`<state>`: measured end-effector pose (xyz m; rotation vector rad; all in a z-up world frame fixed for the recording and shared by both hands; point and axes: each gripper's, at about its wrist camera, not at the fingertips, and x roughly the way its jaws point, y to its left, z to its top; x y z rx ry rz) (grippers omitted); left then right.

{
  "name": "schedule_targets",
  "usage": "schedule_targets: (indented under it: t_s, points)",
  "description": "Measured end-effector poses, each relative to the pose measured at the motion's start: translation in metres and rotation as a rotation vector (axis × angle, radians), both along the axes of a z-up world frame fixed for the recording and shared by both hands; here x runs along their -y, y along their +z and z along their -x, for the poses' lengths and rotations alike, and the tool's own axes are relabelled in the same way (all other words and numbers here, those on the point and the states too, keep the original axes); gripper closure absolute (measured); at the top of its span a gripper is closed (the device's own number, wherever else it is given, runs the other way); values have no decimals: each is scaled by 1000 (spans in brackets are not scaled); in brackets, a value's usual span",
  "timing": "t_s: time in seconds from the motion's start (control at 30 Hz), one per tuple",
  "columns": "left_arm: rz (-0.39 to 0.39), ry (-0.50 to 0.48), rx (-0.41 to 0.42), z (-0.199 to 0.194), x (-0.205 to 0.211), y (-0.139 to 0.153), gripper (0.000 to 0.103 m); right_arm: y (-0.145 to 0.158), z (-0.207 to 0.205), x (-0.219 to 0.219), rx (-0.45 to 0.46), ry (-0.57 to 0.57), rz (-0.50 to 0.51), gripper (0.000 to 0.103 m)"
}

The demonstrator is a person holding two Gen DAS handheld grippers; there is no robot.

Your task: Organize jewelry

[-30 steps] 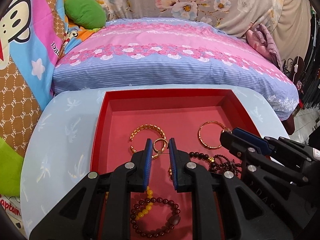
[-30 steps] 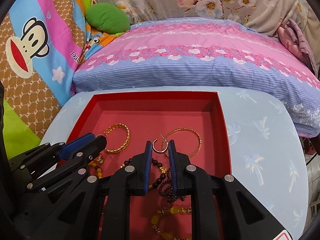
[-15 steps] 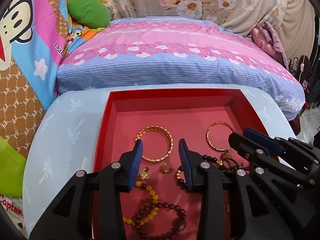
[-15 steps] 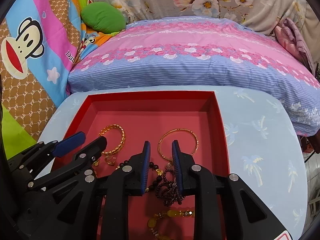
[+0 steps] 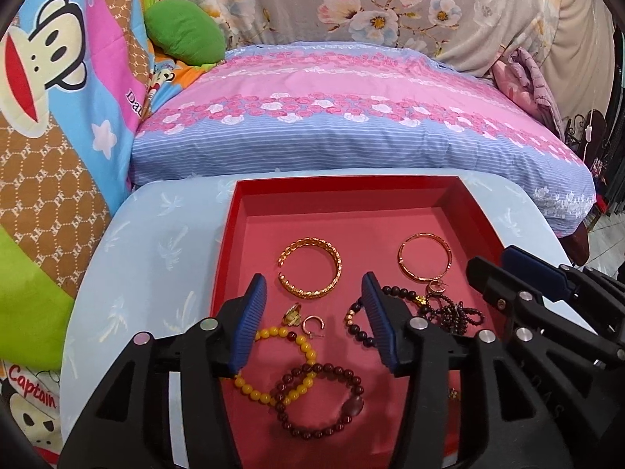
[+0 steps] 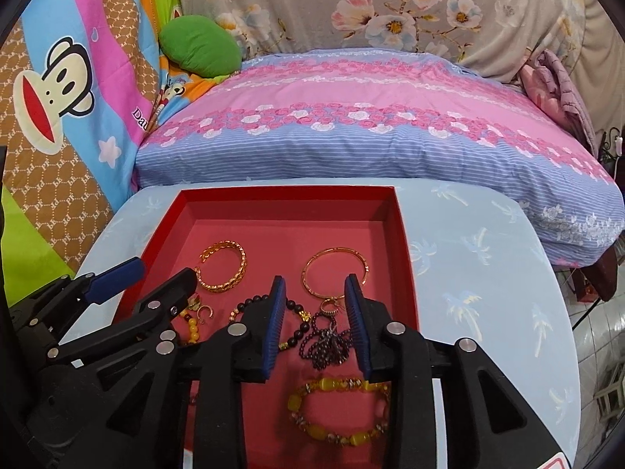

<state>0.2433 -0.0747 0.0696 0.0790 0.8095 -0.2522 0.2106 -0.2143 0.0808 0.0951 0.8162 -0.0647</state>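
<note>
Opening now, both ribbed blue-padded jaws, left gripper (image 5: pixel 314 314) and right gripper (image 6: pixel 315 314), nothing pinched between. Lying loose in the shallow red tray (image 5: pixel 343 191): chain-textured gold cuff (image 5: pixel 310 265), smooth gold bangle (image 6: pixel 336 277), glossy round-bead bracelets (image 5: pixel 318 398)

Red tray (image 5: pixel 228 234), gold bangle (image 5: pixel 310 271)

The monkey-print blanket (image 5: pixel 58 125) reads "Captain" at its lower corner and a cut-off "Da" higher up.

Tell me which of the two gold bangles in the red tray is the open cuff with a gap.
The wide, textured gold bangle on the left side of the red tray: its ring breaks at the left. The thin smooth gold bangle to its right shows no such gap.
</note>
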Motion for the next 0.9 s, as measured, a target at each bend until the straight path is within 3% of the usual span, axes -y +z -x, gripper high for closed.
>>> schedule_targets:
  t_s: [0.2, 0.47, 0.67, 0.9]
  points:
    - [2, 14, 19, 23, -7, 10, 45, 10, 25, 3, 22, -31, 3, 52]
    - [-6, 44, 21, 50, -14, 11, 27, 12, 55, 7, 33, -60, 14, 42]
    - [-6, 59, 11, 69, -18, 4, 21, 5, 77, 11, 25, -79, -4, 34]
    - [-1, 85, 1, 85, -26, -1, 13, 5, 97, 7, 46, -88, 54, 23]
